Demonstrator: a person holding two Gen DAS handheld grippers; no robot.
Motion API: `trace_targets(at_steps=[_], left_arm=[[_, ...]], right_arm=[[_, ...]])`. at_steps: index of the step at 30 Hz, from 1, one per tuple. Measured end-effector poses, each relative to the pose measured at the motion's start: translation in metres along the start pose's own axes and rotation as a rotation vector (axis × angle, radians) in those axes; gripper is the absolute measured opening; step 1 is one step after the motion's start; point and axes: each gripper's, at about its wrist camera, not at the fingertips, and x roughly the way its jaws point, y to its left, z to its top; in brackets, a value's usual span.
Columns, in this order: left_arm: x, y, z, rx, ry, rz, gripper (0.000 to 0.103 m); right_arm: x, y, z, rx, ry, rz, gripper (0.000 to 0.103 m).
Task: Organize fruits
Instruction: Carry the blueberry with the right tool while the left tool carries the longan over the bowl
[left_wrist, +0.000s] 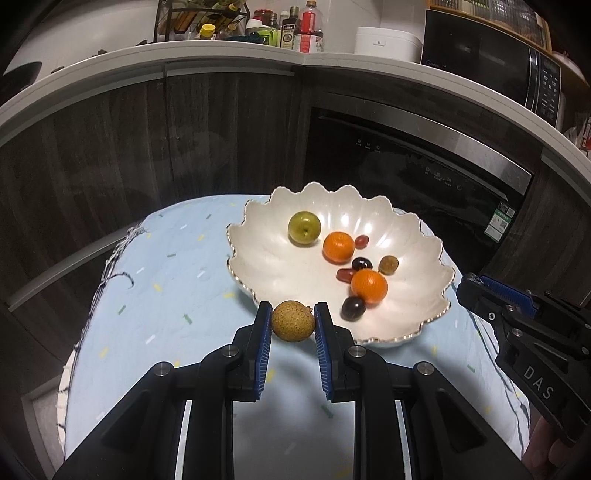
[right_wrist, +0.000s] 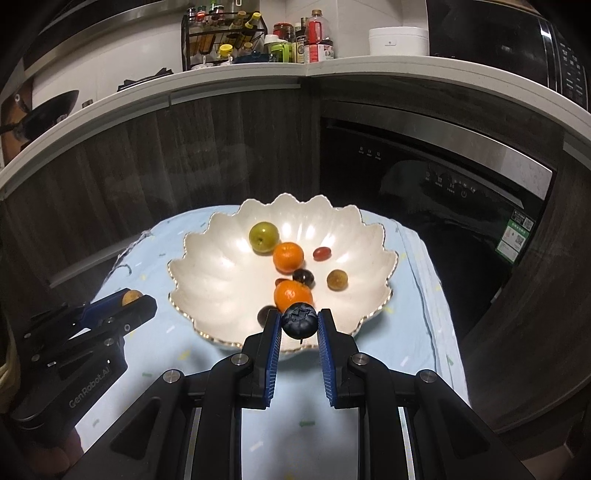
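Observation:
A white scalloped bowl (left_wrist: 258, 266) (right_wrist: 207, 266) stands on a light blue cloth. It holds a green fruit (left_wrist: 304, 227), two oranges (left_wrist: 338, 246) (left_wrist: 368, 285), dark grapes (left_wrist: 352, 308), red grapes and a small brown longan (left_wrist: 388, 264). My left gripper (left_wrist: 293, 320) is shut on a brown longan (left_wrist: 293, 321) just in front of the bowl's near rim. My right gripper (right_wrist: 299, 320) is shut on a dark blueberry (right_wrist: 299, 319) above the bowl's near rim. Each gripper also shows in the other's view, the right gripper (left_wrist: 476, 286) at the right edge and the left gripper (right_wrist: 136, 301) at the left.
The cloth-covered table (left_wrist: 155, 295) is small with edges close on all sides. Behind it stand dark wood cabinets (left_wrist: 184, 147) and a black built-in appliance (left_wrist: 406, 166). A counter above carries bottles (left_wrist: 310, 29), a rack, a white cooker and a microwave (left_wrist: 498, 62).

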Motion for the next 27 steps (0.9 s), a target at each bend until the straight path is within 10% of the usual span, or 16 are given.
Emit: trace_targets(at_steps=[27], left_arm=[[0.062,-0.001,0.044,0.036,0.048,-0.002,0.024]], right_arm=[[0.051,-0.026,0.035,0.041,0.031,-0.050,0.022]])
